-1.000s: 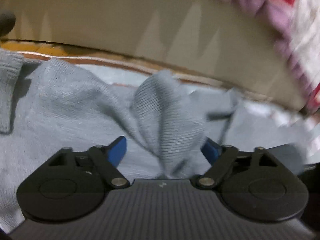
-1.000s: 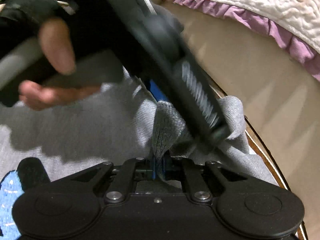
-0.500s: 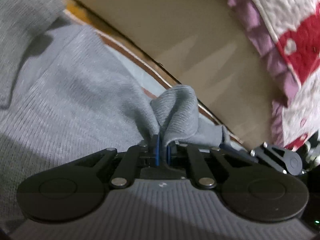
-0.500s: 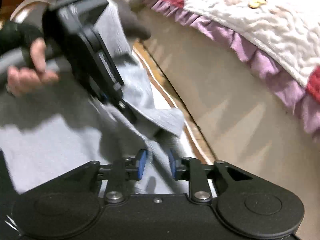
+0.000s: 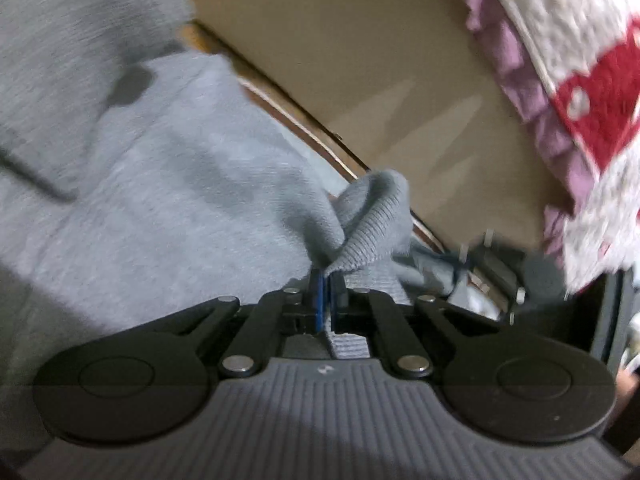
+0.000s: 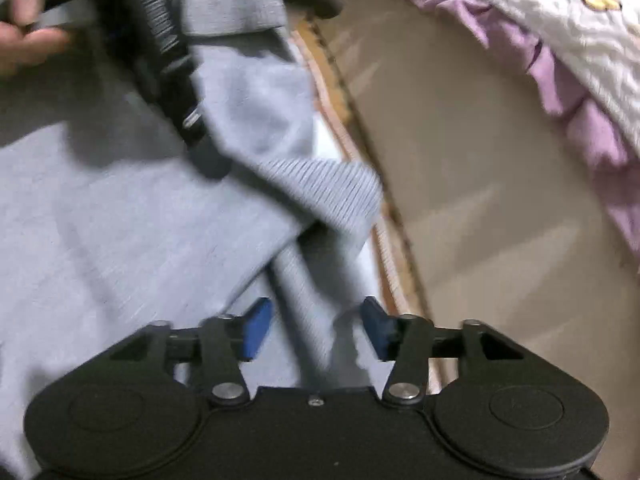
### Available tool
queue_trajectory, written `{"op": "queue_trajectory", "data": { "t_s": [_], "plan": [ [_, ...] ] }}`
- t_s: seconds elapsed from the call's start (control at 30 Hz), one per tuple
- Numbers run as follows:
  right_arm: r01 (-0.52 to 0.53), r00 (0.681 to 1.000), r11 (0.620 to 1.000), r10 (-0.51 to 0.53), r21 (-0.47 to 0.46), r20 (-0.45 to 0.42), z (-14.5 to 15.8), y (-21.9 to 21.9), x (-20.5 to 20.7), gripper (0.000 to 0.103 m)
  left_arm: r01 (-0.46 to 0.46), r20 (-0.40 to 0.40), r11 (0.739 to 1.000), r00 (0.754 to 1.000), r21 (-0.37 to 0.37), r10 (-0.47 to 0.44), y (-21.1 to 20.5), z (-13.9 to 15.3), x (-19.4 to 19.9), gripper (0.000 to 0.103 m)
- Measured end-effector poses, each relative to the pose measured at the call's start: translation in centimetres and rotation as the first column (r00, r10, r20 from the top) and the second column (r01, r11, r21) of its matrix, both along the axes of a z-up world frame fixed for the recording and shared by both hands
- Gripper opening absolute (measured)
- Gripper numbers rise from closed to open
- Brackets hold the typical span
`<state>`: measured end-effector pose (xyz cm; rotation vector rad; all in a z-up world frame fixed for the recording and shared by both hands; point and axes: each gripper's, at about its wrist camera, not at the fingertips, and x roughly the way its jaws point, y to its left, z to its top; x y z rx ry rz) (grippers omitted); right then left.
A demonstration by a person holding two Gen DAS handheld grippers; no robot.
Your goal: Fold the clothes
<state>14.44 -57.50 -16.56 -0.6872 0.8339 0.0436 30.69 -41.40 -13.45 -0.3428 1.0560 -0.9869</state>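
The grey sweater (image 5: 168, 200) lay rumpled, its ribbed cuff (image 5: 372, 224) bunched up. The left hand-held gripper (image 5: 329, 292) pinched that cuff tight. The right hand-held gripper (image 6: 316, 330) gaped wide, holding nothing.

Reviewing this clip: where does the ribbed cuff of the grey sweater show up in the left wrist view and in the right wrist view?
Left wrist: ribbed cuff sits centre frame, bunched just above the left gripper, which is shut on it.
Right wrist: the cuff lies centre, above the open right gripper and just right of the left gripper's dark body.
Shared landmark: the beige bed side panel under the purple-frilled quilt.
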Motion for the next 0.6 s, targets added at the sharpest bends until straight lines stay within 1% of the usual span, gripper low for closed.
{"op": "queue_trajectory", "data": {
  "t_s": [0.07,0.1,0.13,0.17,0.2,0.23,0.27,0.37,0.4,0.43,0.5,0.57,0.6],
  "plan": [
    [0.078,0.997,0.993,-0.078,0.094,-0.003,0.3,-0.6,1.2,0.055,0.015,0.044,0.999,0.999,0.034,-0.016,-1.0,0.2,-0.4,0.01],
    [0.113,0.994,0.984,-0.113,0.135,-0.006,0.5,-0.9,1.7,0.053,0.023,0.054,0.999,0.998,0.042,-0.025,-1.3,0.3,-0.6,0.017],
    [0.129,0.991,0.981,-0.13,0.148,-0.004,0.6,-1.1,1.5,0.043,0.028,0.065,0.999,0.997,0.037,-0.031,-1.5,0.4,-0.8,0.02],
    [0.146,0.989,0.976,-0.147,0.161,-0.003,0.8,-1.2,1.3,0.036,0.029,0.071,0.999,0.997,0.028,-0.031,-1.8,0.6,-1.2,0.026],
    [0.162,0.986,0.971,-0.164,0.174,-0.002,1.0,-1.4,1.2,0.027,0.032,0.074,0.999,0.997,0.015,-0.033,-1.7,0.6,-1.3,0.027],
    [0.178,0.984,0.966,-0.181,0.186,-0.002,1.1,-1.5,1.0,0.018,0.047,0.079,0.999,0.996,0.007,-0.048,-1.6,0.7,-1.4,0.024],
    [0.194,0.98,0.961,-0.197,0.199,-0.001,1.3,-1.7,0.8,0.016,0.065,0.085,0.998,0.994,0.001,-0.065,-1.6,0.8,-1.5,0.002],
    [0.241,0.969,0.941,-0.247,0.238,-0.001,1.8,-2.1,0.3,0.008,0.06,0.129,0.998,0.99,-0.036,-0.055,-0.8,2.6,-1.7,0.001],
    [0.254,0.965,0.935,-0.261,0.246,-0.004,1.9,-2.3,0.1,0.005,0.043,0.108,0.995,0.994,-0.086,-0.033,0.1,3.2,-1.4,0.001],
    [0.259,0.965,0.938,-0.262,0.232,-0.016,1.7,-2.5,-0.1,0.005,0.021,0.079,0.99,0.997,-0.142,-0.01,1.0,3.8,-1.1,0.001],
    [0.247,0.969,0.952,-0.247,0.18,-0.022,1.9,-2.9,-0.9,0.007,-0.006,0.015,0.978,1.0,-0.207,0.009,2.1,4.1,-0.5,0.001],
    [0.206,0.978,0.962,-0.206,0.18,-0.02,1.6,-2.5,-1.1,0.01,-0.016,-0.011,0.98,1.0,-0.198,0.014,2.3,4.2,0.0,0.001],
    [0.19,0.982,0.968,-0.189,0.162,-0.019,1.4,-2.0,-1.1,0.014,-0.017,-0.009,0.983,1.0,-0.182,0.016,2.3,3.9,-0.1,0.001]
  ]
}}
